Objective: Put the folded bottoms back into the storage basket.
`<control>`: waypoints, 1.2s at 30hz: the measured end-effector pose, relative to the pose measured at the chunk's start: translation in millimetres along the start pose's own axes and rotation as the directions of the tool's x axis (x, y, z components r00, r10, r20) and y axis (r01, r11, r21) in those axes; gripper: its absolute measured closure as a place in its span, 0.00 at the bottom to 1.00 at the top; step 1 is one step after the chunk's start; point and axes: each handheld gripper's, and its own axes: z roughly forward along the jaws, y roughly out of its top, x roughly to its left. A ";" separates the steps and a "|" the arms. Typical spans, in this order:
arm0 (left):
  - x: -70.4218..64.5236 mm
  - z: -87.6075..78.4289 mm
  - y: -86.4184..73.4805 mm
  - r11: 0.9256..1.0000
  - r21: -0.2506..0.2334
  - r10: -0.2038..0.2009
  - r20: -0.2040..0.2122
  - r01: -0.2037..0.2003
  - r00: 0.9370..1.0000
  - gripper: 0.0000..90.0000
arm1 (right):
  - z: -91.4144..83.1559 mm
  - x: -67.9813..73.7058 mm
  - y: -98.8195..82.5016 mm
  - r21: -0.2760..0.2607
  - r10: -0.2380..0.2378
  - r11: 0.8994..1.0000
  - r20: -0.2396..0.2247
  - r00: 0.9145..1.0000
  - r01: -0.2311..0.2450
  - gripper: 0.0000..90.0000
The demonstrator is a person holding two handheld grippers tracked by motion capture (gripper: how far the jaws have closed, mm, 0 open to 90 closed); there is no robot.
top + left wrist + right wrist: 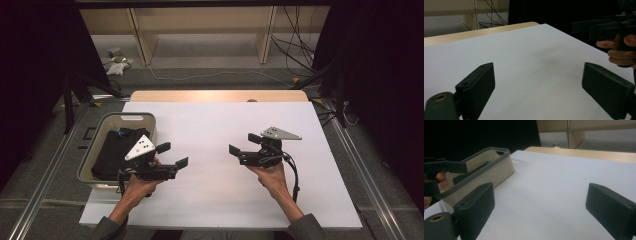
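1. The worktop [220,150], under white sheeting, is bare between the hands.
2. The beige bin [107,131] at nine o'clock holds dark folded cloth [115,150].
3. The left hand-held gripper [172,155] hovers just beside the bin, jaws wide, empty.
4. The right hand-held gripper [242,143] at three o'clock is likewise agape and empty.
5. Judged step: approach; next, the left must swing over the rim toward the cloth.

Two open hand-held grippers [171,155] [244,143] beside bin [127,118]
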 end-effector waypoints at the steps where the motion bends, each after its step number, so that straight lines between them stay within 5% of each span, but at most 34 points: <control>1: -0.2 -0.1 -0.8 1.000 0.001 0.001 0.001 -0.001 1.000 0.12 | -0.6 0.5 -0.6 0.001 -0.006 1.000 0.002 1.000 0.006 0.11; 19: -11.3 -6.9 -9.7 0.998 -0.005 0.055 0.024 -0.055 0.998 0.05 | -16.0 7.9 -14.8 0.002 -0.048 0.999 0.013 0.999 0.048 0.03; 36: -12.7 -21.2 -14.2 0.998 -0.033 0.045 0.005 -0.045 0.999 0.02 | -32.0 17.7 -22.2 0.017 -0.109 0.994 0.037 0.993 0.109 0.02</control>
